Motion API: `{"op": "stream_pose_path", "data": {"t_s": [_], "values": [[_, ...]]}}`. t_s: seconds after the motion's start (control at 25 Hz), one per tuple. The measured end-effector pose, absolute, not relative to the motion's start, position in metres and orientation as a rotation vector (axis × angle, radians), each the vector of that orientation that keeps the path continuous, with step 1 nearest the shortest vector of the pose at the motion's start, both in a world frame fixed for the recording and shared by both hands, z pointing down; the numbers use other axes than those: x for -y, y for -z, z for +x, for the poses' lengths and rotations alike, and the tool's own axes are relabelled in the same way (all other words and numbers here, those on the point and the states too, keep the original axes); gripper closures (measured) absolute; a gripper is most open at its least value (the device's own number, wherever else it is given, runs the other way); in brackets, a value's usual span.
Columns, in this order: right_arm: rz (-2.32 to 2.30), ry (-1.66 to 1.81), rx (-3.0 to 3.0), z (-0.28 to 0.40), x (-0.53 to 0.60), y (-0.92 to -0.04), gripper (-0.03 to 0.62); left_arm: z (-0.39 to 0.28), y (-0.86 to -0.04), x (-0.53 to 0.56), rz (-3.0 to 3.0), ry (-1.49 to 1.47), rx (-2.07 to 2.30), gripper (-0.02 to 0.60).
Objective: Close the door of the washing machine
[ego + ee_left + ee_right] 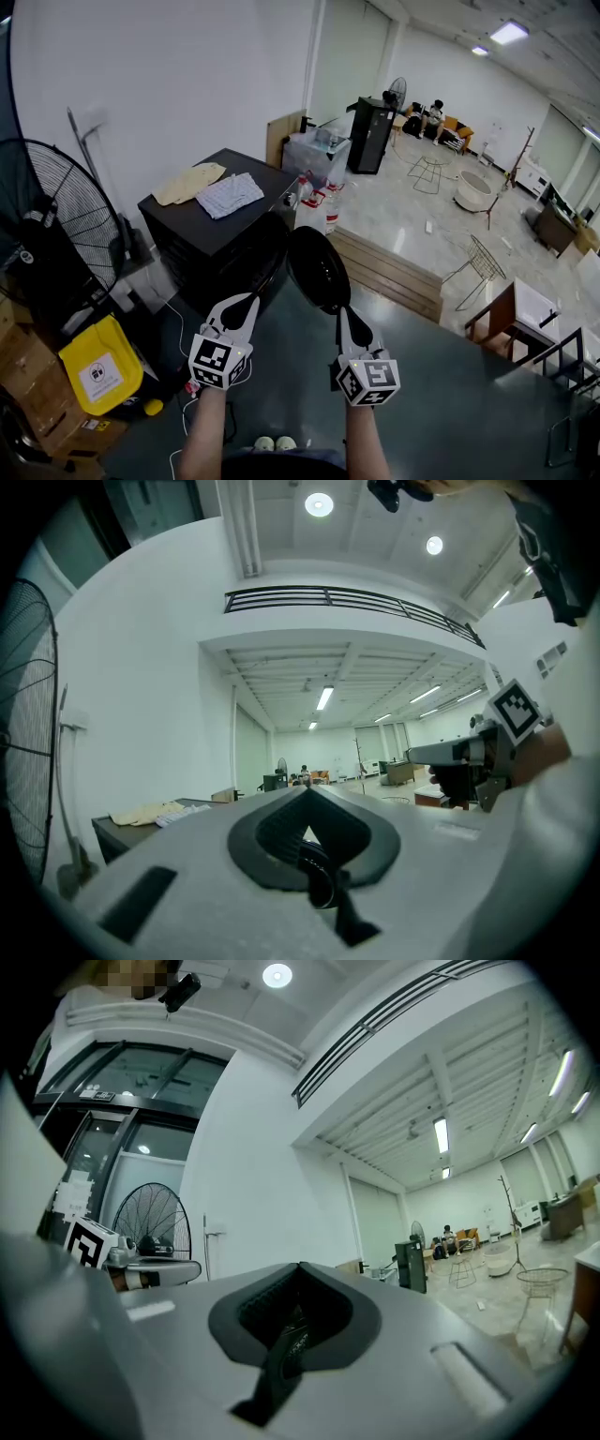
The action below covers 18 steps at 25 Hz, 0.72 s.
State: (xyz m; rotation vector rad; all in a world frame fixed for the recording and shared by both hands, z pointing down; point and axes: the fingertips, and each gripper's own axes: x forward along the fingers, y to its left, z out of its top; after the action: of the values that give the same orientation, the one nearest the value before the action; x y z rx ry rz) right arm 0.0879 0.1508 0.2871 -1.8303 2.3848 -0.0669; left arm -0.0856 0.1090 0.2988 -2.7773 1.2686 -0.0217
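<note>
The black washing machine (211, 246) stands left of centre with folded cloths (208, 190) on its top. Its round dark door (319, 270) hangs swung open toward me. My right gripper (341, 315) is shut and empty, its tip just under the door's lower rim; whether it touches I cannot tell. My left gripper (251, 301) is shut and empty too, in front of the machine's dark front, left of the door. In the left gripper view the jaws (305, 797) meet in a point, and the machine's top (150, 813) shows far left. In the right gripper view the right gripper (300, 1271) is likewise shut.
A big black floor fan (56, 225) and a yellow bin (98, 366) stand at the left, with cables on the floor. A low wooden platform (384, 267) lies behind the door. A brown table (511, 314) and wire chairs are at the right. People sit far back (433, 117).
</note>
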Motion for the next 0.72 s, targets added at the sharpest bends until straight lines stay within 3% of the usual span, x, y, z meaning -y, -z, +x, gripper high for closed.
{"op": "stream_pose_path", "data": {"t_s": [0.16, 0.44, 0.72], "values": [[-1.828, 0.065, -2.385, 0.088, -0.152, -0.288, 0.573, -0.084, -0.301, -0.11, -2.785, 0.025, -1.267, 0.581], [-1.785, 0.047, -2.376, 0.093, -0.159, -0.287, 0.34, -0.08, -0.306, -0.117, -2.793, 0.035, -1.268, 0.581], [-1.744, 0.078, -2.407, 0.099, -0.161, -0.298, 0.277, -0.073, -0.316, -0.121, -2.804, 0.05, -1.287, 0.581]]}}
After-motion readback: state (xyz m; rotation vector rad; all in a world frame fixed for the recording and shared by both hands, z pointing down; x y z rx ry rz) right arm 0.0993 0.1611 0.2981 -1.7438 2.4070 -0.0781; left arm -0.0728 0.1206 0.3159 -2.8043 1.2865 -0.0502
